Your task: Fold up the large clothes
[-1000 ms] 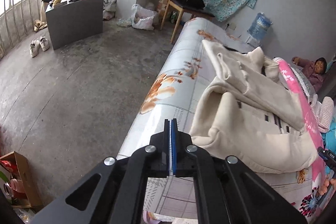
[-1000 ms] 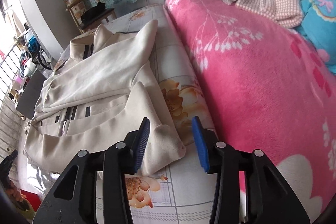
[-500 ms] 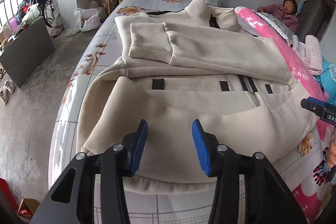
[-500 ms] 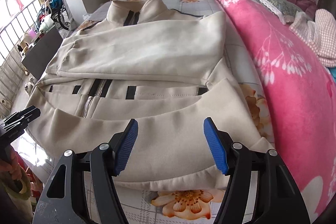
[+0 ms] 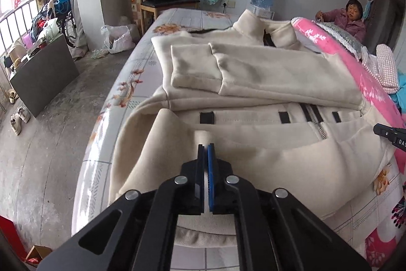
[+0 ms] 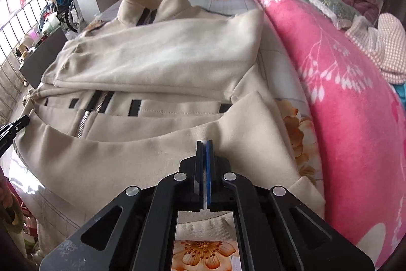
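Now the cream zip-up jacket (image 5: 253,83) is lying spread across the bed (image 5: 142,78), collar toward the far wall and both sleeves already crossed over the chest, so only the bottom hem is left to bring up. The left gripper (image 5: 206,148) is pinching a raised ridge of hem fabric near the jacket's left corner, its fingers pressed together on the cloth. The right gripper (image 6: 205,144) is doing the same near the opposite corner, beside the pink blanket (image 6: 342,98). Gripping both corners at once is probably keeping the hem straight for folding it toward the collar.
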`<move>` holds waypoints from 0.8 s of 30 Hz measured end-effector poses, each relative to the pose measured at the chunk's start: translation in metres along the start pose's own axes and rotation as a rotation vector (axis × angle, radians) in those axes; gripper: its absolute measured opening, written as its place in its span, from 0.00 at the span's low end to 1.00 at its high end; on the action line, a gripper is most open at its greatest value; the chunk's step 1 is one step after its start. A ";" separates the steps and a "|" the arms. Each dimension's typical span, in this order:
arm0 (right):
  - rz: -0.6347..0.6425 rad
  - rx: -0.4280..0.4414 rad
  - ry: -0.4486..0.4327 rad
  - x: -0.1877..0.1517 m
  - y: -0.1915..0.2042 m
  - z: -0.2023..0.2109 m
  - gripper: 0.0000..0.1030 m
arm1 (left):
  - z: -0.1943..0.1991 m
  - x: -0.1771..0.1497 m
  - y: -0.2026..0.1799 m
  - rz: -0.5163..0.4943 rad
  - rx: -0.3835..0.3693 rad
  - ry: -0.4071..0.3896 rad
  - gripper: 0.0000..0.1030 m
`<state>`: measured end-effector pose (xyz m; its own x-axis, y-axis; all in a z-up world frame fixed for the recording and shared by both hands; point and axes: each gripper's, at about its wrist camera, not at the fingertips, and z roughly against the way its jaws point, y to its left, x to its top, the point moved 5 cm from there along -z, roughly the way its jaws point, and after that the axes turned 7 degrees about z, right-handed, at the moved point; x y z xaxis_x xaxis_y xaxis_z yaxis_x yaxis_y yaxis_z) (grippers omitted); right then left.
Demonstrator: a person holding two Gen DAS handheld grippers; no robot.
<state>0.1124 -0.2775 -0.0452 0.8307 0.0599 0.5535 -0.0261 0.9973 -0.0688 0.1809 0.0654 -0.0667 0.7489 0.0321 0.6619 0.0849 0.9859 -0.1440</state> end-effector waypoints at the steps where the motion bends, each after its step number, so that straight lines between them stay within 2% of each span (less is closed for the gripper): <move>1: -0.004 -0.005 -0.036 0.005 -0.001 0.012 0.00 | 0.011 0.006 0.001 0.002 -0.002 -0.029 0.02; 4: -0.032 -0.004 -0.126 0.019 -0.006 0.040 0.00 | 0.035 0.026 0.005 0.015 -0.003 -0.102 0.01; 7: -0.044 -0.017 -0.158 0.029 -0.011 0.040 0.00 | 0.031 0.039 0.006 0.011 0.023 -0.124 0.02; 10: -0.069 0.004 -0.134 0.031 -0.013 0.013 0.00 | 0.007 0.038 0.007 0.009 0.051 -0.108 0.02; 17: -0.079 -0.016 -0.057 0.012 -0.014 -0.046 0.00 | -0.047 0.012 0.006 -0.066 0.151 -0.033 0.02; 19: -0.074 -0.019 -0.075 0.011 -0.014 -0.046 0.00 | -0.051 0.009 0.006 -0.075 0.161 -0.037 0.02; 23: -0.082 0.008 -0.055 0.012 -0.017 -0.041 0.02 | -0.053 0.010 0.003 -0.096 0.183 -0.042 0.02; 24: -0.097 0.014 -0.060 0.013 -0.019 -0.036 0.09 | -0.053 0.010 0.003 -0.092 0.181 -0.041 0.02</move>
<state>0.1441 -0.2974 -0.0665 0.7951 -0.0347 0.6054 0.0444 0.9990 -0.0011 0.2239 0.0603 -0.0994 0.7158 -0.0567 0.6960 0.0300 0.9983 0.0505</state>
